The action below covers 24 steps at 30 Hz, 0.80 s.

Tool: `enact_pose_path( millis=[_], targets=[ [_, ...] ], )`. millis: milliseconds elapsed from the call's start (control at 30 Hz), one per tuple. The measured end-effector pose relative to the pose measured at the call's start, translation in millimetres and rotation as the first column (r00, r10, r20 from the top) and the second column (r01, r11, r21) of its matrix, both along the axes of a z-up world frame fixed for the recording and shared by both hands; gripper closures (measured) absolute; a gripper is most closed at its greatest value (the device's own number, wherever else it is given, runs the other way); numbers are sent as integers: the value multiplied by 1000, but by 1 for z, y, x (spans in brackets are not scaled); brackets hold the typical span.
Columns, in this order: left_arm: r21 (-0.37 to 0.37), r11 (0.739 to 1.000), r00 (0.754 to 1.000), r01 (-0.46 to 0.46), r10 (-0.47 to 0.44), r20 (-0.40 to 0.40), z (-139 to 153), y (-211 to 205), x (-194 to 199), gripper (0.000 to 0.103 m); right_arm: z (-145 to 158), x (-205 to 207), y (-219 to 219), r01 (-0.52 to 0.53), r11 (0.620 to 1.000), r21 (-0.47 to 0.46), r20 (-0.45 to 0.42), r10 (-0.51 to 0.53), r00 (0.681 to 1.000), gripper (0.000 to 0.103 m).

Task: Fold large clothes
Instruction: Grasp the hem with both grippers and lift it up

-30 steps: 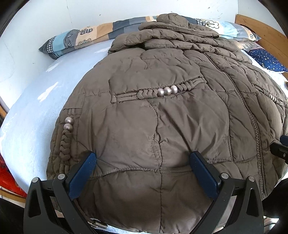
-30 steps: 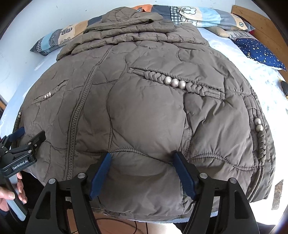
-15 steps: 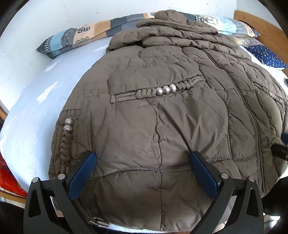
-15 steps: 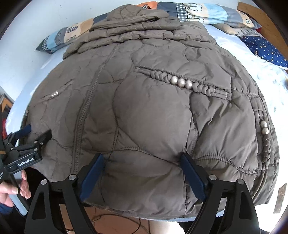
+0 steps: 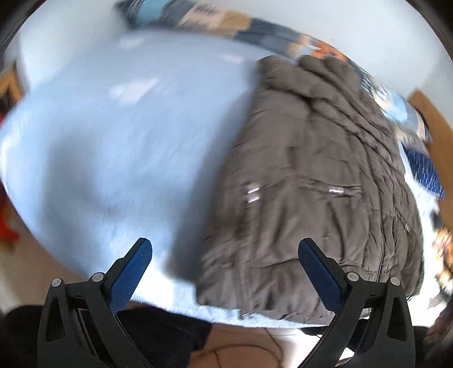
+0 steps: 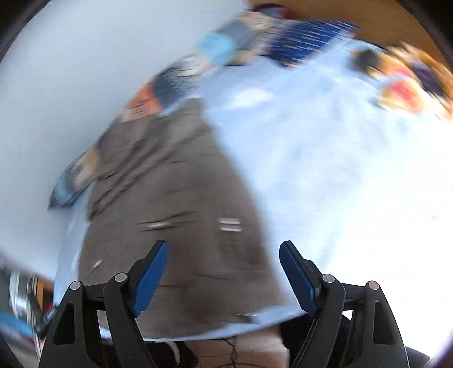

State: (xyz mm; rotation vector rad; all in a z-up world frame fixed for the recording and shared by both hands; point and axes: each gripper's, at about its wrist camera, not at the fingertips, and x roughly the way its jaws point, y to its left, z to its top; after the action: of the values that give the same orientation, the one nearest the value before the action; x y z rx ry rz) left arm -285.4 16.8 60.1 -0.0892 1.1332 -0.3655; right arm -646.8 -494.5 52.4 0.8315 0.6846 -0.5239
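Note:
A large brown quilted jacket point(image 5: 317, 181) lies flat on a light blue bed, hood toward the pillows; both views are motion-blurred. In the left wrist view it fills the right half. My left gripper point(image 5: 223, 271) is open and empty, raised over the jacket's lower left corner at the bed's near edge. In the right wrist view the jacket point(image 6: 175, 215) lies in the left half. My right gripper point(image 6: 223, 274) is open and empty above the jacket's lower right edge.
The light blue bedsheet point(image 5: 119, 136) spreads left of the jacket and also right of it in the right wrist view point(image 6: 325, 169). Patterned pillows point(image 5: 254, 25) lie along the white wall. A wooden headboard point(image 5: 436, 124) stands at the right. Wooden floor point(image 5: 243, 345) lies below.
Both grippers have pulled up and back from the jacket's hem and swung outward, the left to the left and the right to the right. The jacket lies as before.

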Motion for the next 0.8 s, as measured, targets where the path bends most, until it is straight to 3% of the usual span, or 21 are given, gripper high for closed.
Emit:
enact_pose_path(
  millis=[133, 200, 333, 400, 433, 500, 600, 667, 700, 800],
  targets=[
    [-112, 991, 983, -78, 58, -172, -37, 23, 4, 21, -36, -25, -21, 65, 973, 219, 38, -75, 996, 19],
    [-169, 980, 973, -100, 60, -224, -47, 24, 5, 23, -40, -21, -22, 62, 973, 222, 27, -70, 997, 19],
    [-183, 982, 981, -52, 16, -192, -45, 11, -1, 23, -47, 5, -11, 15, 976, 216, -10, -13, 1000, 20],
    [-187, 982, 980, -28, -10, -198, -48, 4, -5, 23, -58, 18, -9, -1, 976, 219, -69, 16, 997, 28],
    [-185, 982, 979, -25, -14, -204, -49, 1, -7, 23, -63, 16, -8, -6, 975, 224, -87, 26, 996, 38],
    [-178, 984, 975, -23, -17, -221, -55, 0, -11, 23, -75, 27, -3, -27, 967, 253, -105, 55, 993, 47],
    [-191, 981, 975, -27, -16, -221, -58, 6, -15, 23, -73, 33, 7, -61, 972, 226, -107, 87, 990, 65],
    [-201, 979, 977, -37, -7, -212, -58, 10, -14, 31, -66, 37, 13, -88, 977, 193, -102, 109, 989, 83],
    [-212, 977, 977, -33, -13, -214, -58, 10, -14, 43, -64, 42, 16, -100, 980, 172, -106, 119, 987, 83],
    [-210, 977, 978, -24, -21, -208, -58, 8, -12, 46, -64, 46, 21, -106, 984, 143, -130, 125, 984, 83]
  ],
)
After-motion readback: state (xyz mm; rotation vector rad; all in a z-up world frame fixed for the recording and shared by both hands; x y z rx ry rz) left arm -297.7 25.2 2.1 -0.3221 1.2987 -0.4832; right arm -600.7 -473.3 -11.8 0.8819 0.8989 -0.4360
